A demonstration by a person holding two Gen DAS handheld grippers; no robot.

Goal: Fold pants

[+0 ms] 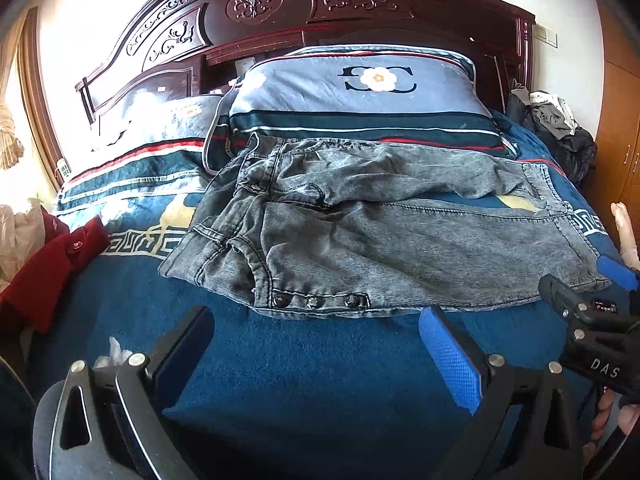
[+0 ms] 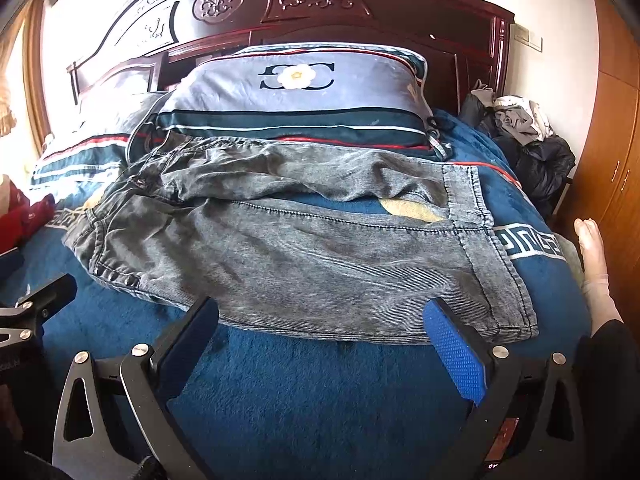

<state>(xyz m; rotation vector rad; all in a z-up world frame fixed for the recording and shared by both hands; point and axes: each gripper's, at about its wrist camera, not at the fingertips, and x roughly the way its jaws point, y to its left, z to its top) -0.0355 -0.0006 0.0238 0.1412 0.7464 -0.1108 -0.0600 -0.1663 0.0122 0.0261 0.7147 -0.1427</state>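
Observation:
Grey washed denim pants [image 1: 380,232] lie spread across a blue blanket [image 1: 300,380] on a bed, waist to the left, short legs to the right, the far leg overlapping the pillow's edge. They also show in the right wrist view [image 2: 304,248]. My left gripper [image 1: 316,344] is open and empty, just in front of the buttoned waist edge. My right gripper [image 2: 324,332] is open and empty, its fingertips at the near hem of the near leg. The right gripper's body shows at the right of the left wrist view [image 1: 592,320].
Patterned pillows [image 1: 360,92] lean on a carved dark wood headboard [image 1: 256,4]. A red garment [image 1: 52,264] lies at the left edge. A pile of dark clothes [image 1: 560,132] sits at the back right beside a wooden wardrobe [image 2: 616,140]. A person's foot [image 2: 596,256] is at right.

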